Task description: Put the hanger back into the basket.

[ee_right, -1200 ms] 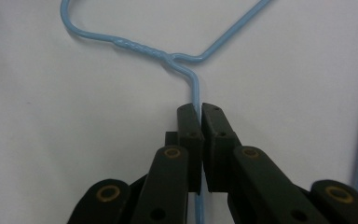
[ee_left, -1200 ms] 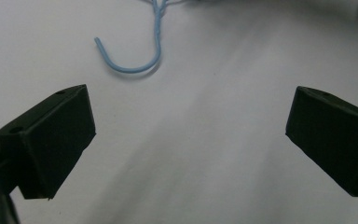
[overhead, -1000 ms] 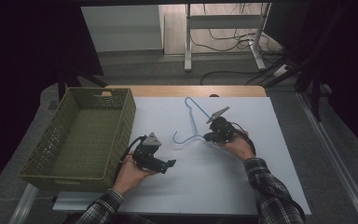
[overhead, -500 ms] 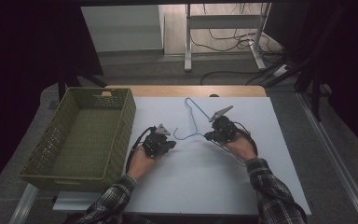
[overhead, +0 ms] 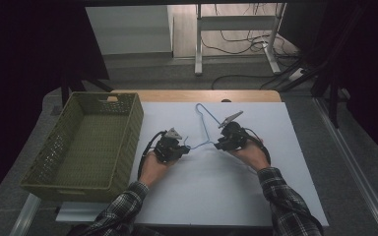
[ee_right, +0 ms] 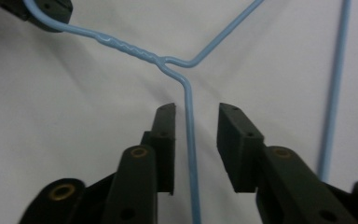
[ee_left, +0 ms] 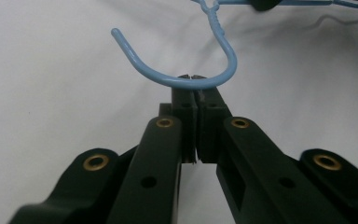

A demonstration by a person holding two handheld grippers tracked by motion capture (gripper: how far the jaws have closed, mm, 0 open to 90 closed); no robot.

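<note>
Left tool [ee_left: 195,88] pinches the hook of the thin light-blue wire coat hanger [ee_left: 186,81] at its tips, jaws pressed together on the curve, the rest of the hanger running off beyond the tips toward the right tool [overhead: 222,142]. Right tool's jaws have just been opening and stand spread, one hanger arm passing between them without touching either pad [ee_right: 168,135], the twisted neck just ahead of the tips. Hanger lies on the white surface [overhead: 216,187]; olive woven basket [overhead: 59,169] sits well off on the left tool's outer side.
</note>
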